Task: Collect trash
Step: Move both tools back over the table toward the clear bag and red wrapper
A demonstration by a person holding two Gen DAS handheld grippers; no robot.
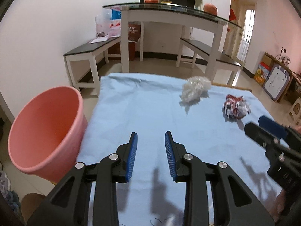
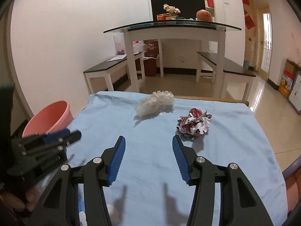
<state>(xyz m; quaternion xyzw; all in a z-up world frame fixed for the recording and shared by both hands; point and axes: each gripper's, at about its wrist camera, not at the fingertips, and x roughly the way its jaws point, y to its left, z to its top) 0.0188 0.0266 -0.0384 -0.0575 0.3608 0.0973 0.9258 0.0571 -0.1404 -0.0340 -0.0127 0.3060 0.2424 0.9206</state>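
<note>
Blue-padded black left gripper (image 1: pixel 151 137) is hovering half open and empty over the near middle of the light blue cloth-covered table (image 1: pixel 143 101). Right gripper (image 2: pixel 148 141) is gaping wider, empty too. Two trash pieces are lying ahead: one crumpled clear plastic wad (image 2: pixel 154 103) near the far edge, one crumpled red-and-white wrapper (image 2: pixel 193 124) toward the right edge. One pink plastic bucket (image 1: pixel 45 130) is standing beside the left edge.

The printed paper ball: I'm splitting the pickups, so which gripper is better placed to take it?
Right, probably. The printed paper ball lies just past the open right gripper, while the left gripper sits nearer the pink bin.
</note>
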